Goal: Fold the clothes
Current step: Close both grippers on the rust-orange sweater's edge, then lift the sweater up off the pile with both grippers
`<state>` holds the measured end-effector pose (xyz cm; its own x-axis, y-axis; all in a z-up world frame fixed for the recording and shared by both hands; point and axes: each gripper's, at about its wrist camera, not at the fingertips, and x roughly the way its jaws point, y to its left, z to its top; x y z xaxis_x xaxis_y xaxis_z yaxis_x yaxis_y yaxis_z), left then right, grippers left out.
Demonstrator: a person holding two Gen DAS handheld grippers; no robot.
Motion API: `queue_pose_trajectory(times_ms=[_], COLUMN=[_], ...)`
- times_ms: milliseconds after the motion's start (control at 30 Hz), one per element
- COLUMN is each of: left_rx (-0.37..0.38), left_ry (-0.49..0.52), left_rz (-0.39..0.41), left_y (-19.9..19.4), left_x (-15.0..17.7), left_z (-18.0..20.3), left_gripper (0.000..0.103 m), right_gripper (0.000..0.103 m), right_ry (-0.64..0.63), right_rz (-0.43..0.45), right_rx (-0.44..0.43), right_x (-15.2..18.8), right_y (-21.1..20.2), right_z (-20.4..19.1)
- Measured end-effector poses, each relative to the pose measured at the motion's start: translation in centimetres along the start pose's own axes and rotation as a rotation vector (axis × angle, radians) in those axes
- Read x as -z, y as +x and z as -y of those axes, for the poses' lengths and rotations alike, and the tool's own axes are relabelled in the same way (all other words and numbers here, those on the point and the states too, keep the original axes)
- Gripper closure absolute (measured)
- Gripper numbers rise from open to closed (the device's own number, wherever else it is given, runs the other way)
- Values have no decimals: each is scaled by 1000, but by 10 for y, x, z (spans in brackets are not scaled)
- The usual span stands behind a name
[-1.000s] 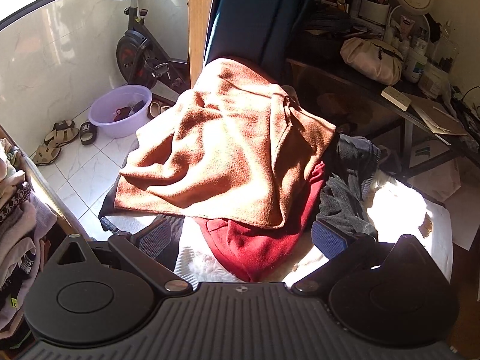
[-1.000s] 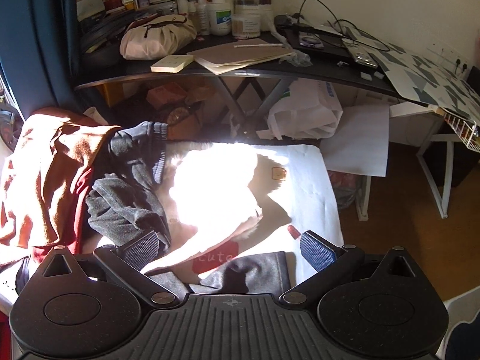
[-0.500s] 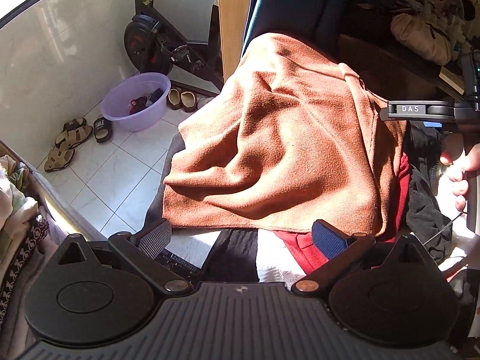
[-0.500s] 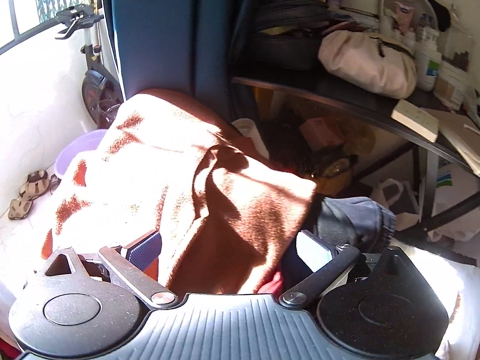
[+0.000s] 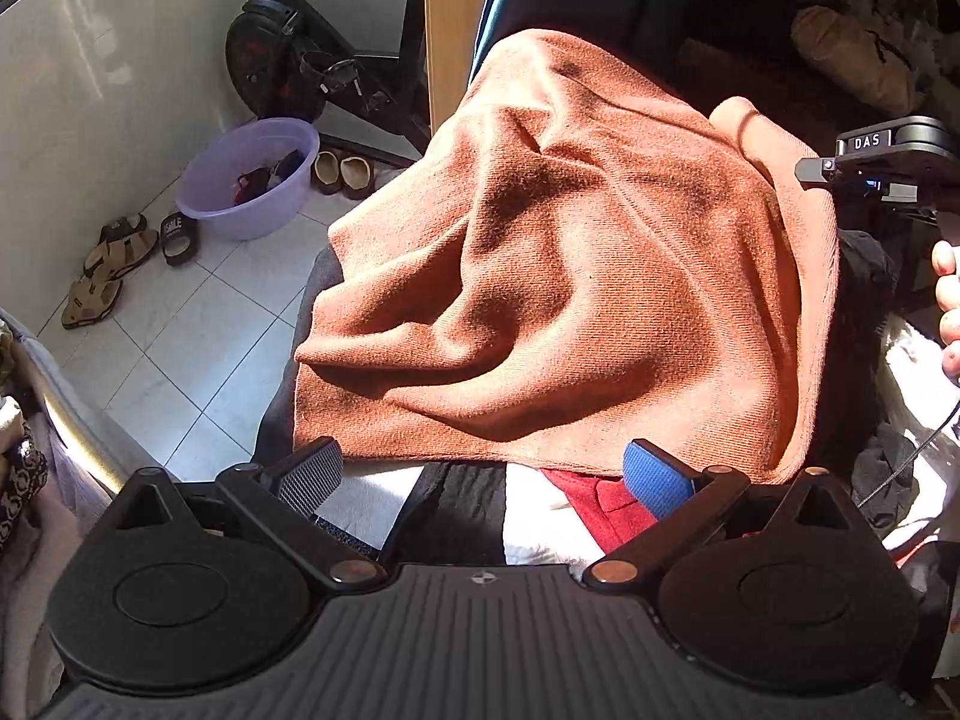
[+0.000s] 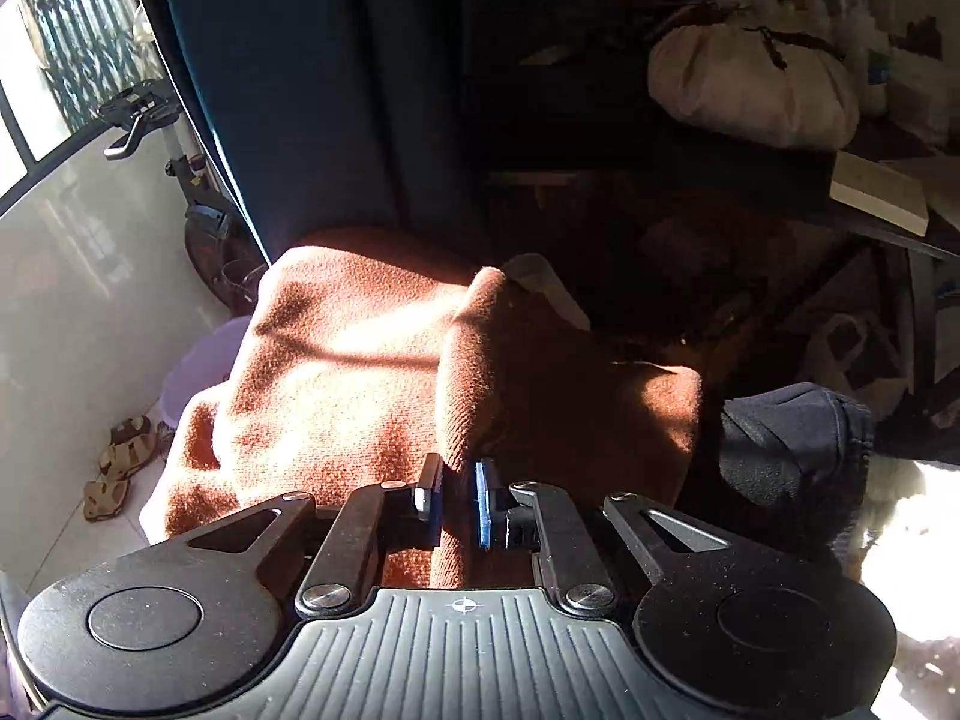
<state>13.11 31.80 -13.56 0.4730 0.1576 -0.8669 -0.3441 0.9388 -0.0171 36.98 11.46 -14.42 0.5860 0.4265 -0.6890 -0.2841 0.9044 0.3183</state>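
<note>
Big rust-orange knitted cloth (image 5: 570, 276) drapes over a heap of clothes, rumpled, sunlit, covering most of the pile; in the right wrist view the same cloth (image 6: 336, 384) rises in a fold toward the camera. Under its near edge, a red garment (image 5: 600, 501) and a black garment (image 5: 462, 504) poke out over a white fluffy surface (image 5: 534, 498). Dark navy garment (image 6: 792, 438) lies bunched just right of the orange cloth. Dark blue curtain (image 6: 312, 96) hangs behind the pile. Black exercise bike (image 5: 300, 66) stands on the white tiled floor (image 5: 180, 348), lilac plastic basin (image 5: 252, 177) beside it with small items inside, tan sandals (image 5: 99, 276) near the basin. Cream fabric bag (image 6: 750, 90) sits on a dark desk at right. Left gripper (image 5: 483, 471) spread wide, fingers empty, hovering at the near hem of the orange cloth, no contact visible. Right gripper (image 6: 459, 498) pinched narrow on a ridge of the orange cloth, fabric squeezed between the pads. Person's hand (image 5: 948, 312) shows at the right edge of the left wrist view, holding the right gripper's body.
</note>
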Motion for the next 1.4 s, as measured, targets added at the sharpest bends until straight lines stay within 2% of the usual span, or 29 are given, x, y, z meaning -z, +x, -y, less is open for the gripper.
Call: queue_pose_trajectory(times_ms=[167, 333, 433, 533, 600, 767, 800, 833, 867, 900, 933, 967, 1000, 1067, 1167, 1400], left_rx=[95, 121, 119, 53, 37, 118, 105, 93, 72, 53, 76, 131, 160, 149, 141, 172], left_ry=[156, 374, 413, 425, 421, 431, 456, 480, 492, 502, 466, 360, 270, 143, 5, -129], left_rz=[71, 148, 141, 149, 134, 31, 32, 34, 46, 56, 32, 19, 44, 132, 276, 670], left_y=[3, 14, 30, 49, 62, 91, 95, 98, 98, 98, 98, 92, 82, 54, 4, -120], left_x=[-7, -9, -14, -20, -24, -21, -18, -16, -14, -13, -18, -28, -36, -49, -71, -132], left_z=[48, 98, 110, 107, 99, 83, 83, 84, 82, 81, 76, 64, 51, 29, -6, -42], left_gripper=[1, 1, 1, 1, 1, 1, 1, 3, 27, 57, 83, 90, 93, 96, 96, 96], right_gripper=[94, 94, 94, 94, 94, 94, 94, 94, 94, 94, 94, 94, 94, 94, 94, 94], right_ry=[148, 217, 227, 239, 250, 310, 319, 326, 330, 334, 338, 343, 347, 367, 379, 322], right_rz=[75, 151, 217, 266, 290, 329, 341, 353, 367, 381, 393, 399, 406, 413, 422, 496], right_rx=[-74, -146, -179, -208, -224, -245, -248, -250, -251, -252, -250, -242, -234, -216, -209, -274], right_x=[-35, -49, -50, -49, -48, -45, -44, -44, -44, -43, -44, -45, -46, -49, -52, -63], right_y=[-55, -92, -113, -132, -144, -170, -176, -182, -188, -193, -197, -200, -204, -209, -218, -252], right_z=[39, 51, 48, 44, 44, 45, 45, 45, 46, 46, 48, 50, 53, 59, 64, 51])
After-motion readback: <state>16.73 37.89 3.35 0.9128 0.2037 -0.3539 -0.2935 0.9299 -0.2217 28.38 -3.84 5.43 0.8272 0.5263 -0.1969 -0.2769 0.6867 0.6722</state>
